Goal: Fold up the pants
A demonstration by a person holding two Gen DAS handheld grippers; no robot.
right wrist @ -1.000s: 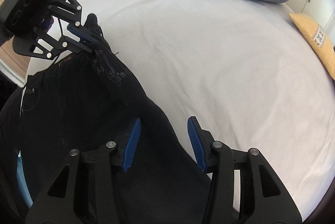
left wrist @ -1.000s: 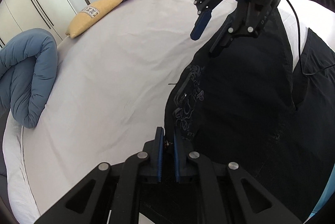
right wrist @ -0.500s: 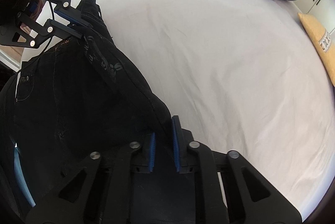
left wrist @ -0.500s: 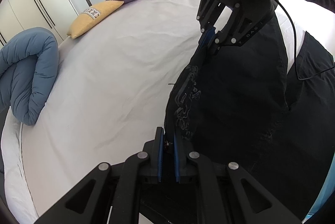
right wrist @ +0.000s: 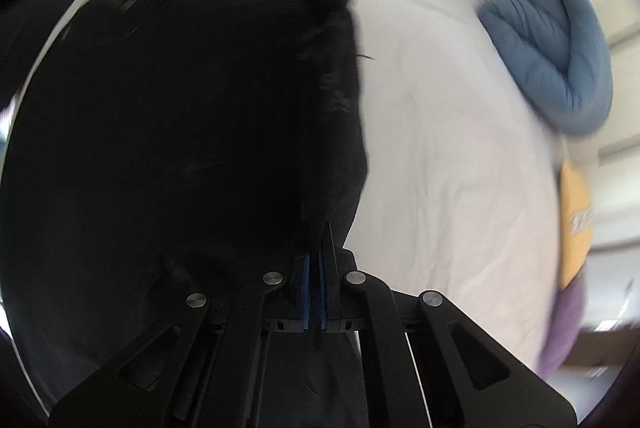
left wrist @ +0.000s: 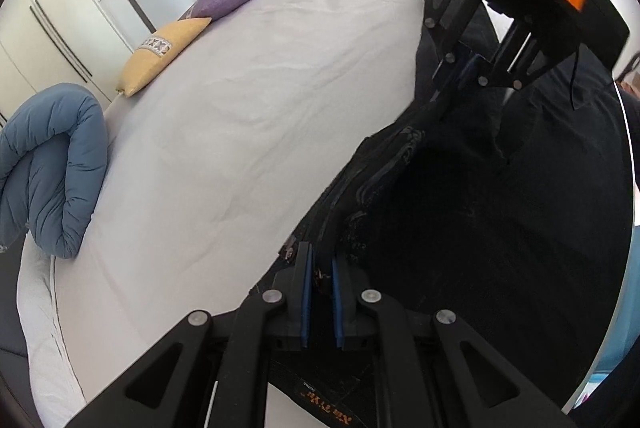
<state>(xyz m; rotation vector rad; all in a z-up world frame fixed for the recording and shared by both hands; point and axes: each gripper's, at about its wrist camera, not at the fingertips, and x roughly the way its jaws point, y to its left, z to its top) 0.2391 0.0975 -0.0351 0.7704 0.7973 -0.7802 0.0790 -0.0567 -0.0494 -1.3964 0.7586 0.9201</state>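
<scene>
Pants (left wrist: 500, 220) lie black along the bed's (left wrist: 248, 116) near edge, one edge pulled up between my two grippers. My left gripper (left wrist: 319, 270) is clamped on that edge, and my right gripper (right wrist: 316, 260) pinches it farther along. Blue duvet (left wrist: 48, 164) and pillows (left wrist: 164, 48) lie well apart.

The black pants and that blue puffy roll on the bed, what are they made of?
The black pants look like thick woven cloth, maybe denim: matte, with raised seams and stiff folds. I can't be sure of the fabric. The blue puffy roll looks like a padded quilt: soft, smooth fabric with stitched lines and plump bulges, probably stuffed with filling.
</scene>
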